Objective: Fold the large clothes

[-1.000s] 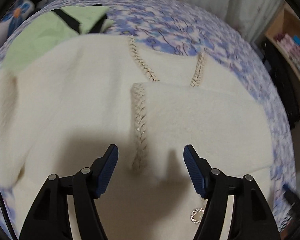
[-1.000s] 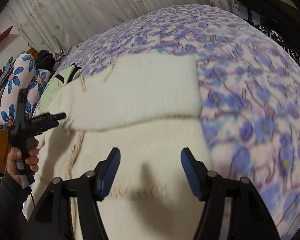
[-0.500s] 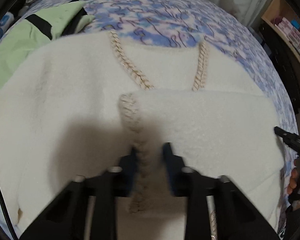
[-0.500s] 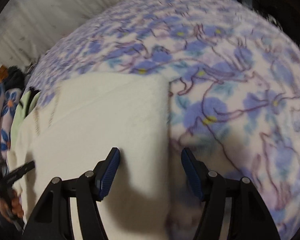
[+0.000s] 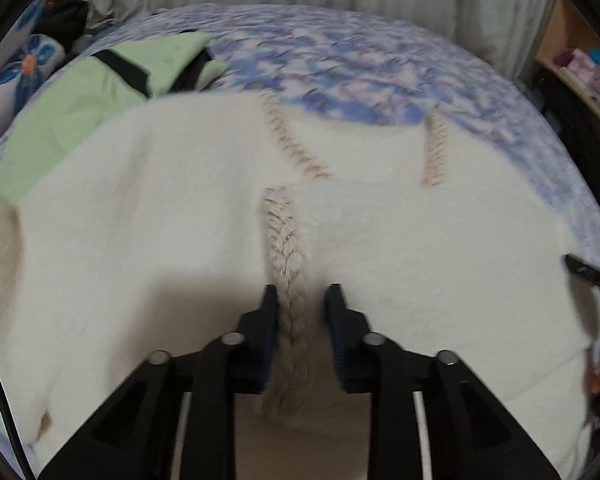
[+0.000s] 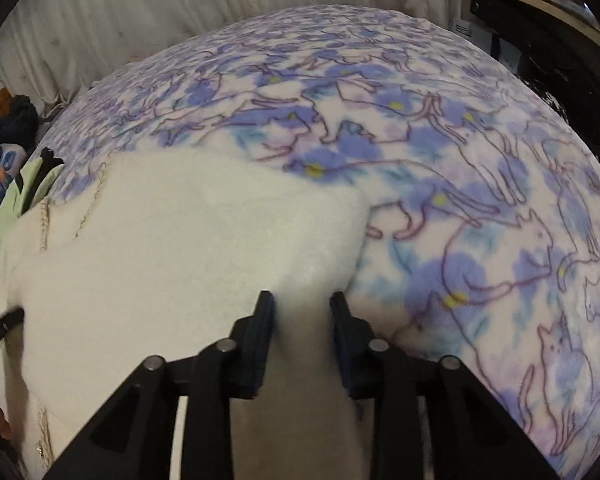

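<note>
Cream sweater [image 5: 140,240] spread on the floral blanket [image 6: 480,184]; left gripper [image 5: 301,300] clamped on its braided trim [image 5: 286,248]; right gripper [image 6: 302,304] pinching the sweater's folded edge beside a green garment [image 5: 80,108].

Both wrist cameras sit low and close over the cream garment [image 5: 140,240], looking forward along their fingers toward the curtain [image 6: 140,20]. The left view faces its braided trim [image 5: 284,240]; the right, the blanket [image 6: 480,160]. Both share the garment and, seemingly, the green cloth [image 5: 80,112].
</note>
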A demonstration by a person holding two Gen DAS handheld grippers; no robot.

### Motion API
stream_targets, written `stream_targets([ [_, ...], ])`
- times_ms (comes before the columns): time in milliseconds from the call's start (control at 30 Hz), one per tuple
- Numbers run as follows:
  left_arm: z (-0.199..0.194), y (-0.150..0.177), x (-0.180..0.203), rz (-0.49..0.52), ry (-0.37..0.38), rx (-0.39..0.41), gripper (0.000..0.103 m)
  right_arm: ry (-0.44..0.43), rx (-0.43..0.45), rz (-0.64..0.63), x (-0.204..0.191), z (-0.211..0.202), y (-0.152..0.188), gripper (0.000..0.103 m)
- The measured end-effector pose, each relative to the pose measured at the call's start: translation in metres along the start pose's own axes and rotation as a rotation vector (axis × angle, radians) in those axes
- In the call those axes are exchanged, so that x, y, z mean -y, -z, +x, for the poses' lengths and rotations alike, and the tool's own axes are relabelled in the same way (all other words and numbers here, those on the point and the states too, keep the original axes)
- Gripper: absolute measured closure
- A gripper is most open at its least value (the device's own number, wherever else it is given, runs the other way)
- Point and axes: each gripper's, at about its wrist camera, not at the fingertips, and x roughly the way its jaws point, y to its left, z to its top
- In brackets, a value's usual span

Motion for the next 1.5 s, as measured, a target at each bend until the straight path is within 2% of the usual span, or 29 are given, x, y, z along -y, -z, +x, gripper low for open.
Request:
stream_targets([
  [33,-0.004,0.0,-0.001,0.001,-0.012,0.003,0.072,-0.015,-0.007,0.027,0.004,-0.005,0.0,0.069],
  [100,-0.014,0.0,-0.003,0.001,-0.048,0.007,0.057,-0.034,0.011,0.059,0.01,-0.018,0.001,0.069],
  [133,-0.021,0.0,-0.005,0.0,-0.059,0.018,0.055,-0.04,0.02,0.067,0.011,-0.024,0.003,0.069],
  [233,-0.045,0.001,-0.007,0.01,-0.067,0.066,0.055,-0.067,0.052,0.061,0.006,-0.05,0.011,0.068],
  [367,-0.069,0.005,0.007,0.056,-0.038,0.094,0.055,-0.101,0.052,-0.019,-0.026,-0.068,0.025,0.068],
  [567,-0.071,0.021,0.055,0.108,0.034,0.04,0.055,-0.2,-0.011,-0.138,-0.096,-0.064,0.053,0.068],
  [700,-0.043,0.031,0.072,0.097,0.035,-0.012,0.055,-0.183,-0.05,-0.181,-0.122,-0.042,0.065,0.068],
  [800,-0.027,0.038,0.067,0.073,0.02,-0.013,0.053,-0.129,-0.058,-0.159,-0.107,-0.029,0.068,0.068],
  [933,-0.026,0.035,0.053,0.048,0.024,-0.013,0.053,-0.026,-0.011,-0.096,-0.056,-0.032,0.065,0.071],
  [967,-0.027,0.034,0.048,0.037,0.01,-0.015,0.053,-0.051,-0.012,-0.066,-0.039,-0.034,0.064,0.073],
  [1000,-0.027,0.034,0.045,0.03,0.002,-0.016,0.053,-0.065,-0.016,-0.05,-0.029,-0.035,0.065,0.084],
  [1067,-0.028,0.032,0.036,0.012,0.01,-0.022,0.053,-0.053,-0.012,-0.024,-0.014,-0.04,0.065,0.094],
  [1200,-0.028,0.03,0.036,0.024,-0.003,-0.026,0.053,-0.046,-0.003,0.021,-0.002,-0.049,0.065,0.094],
  [1333,-0.038,0.033,0.044,0.058,-0.051,-0.024,0.047,-0.033,-0.01,0.032,-0.007,-0.057,0.069,0.089],
  [1400,-0.047,0.037,0.043,0.054,-0.042,-0.02,0.046,-0.042,-0.005,0.036,-0.01,-0.064,0.072,0.076],
  [1467,-0.057,0.04,0.043,0.054,-0.038,-0.013,0.046,-0.051,-0.002,0.042,-0.014,-0.073,0.076,0.067],
  [1500,-0.062,0.041,0.043,0.055,-0.037,-0.009,0.046,-0.053,0.0,0.044,-0.016,-0.076,0.077,0.065],
])
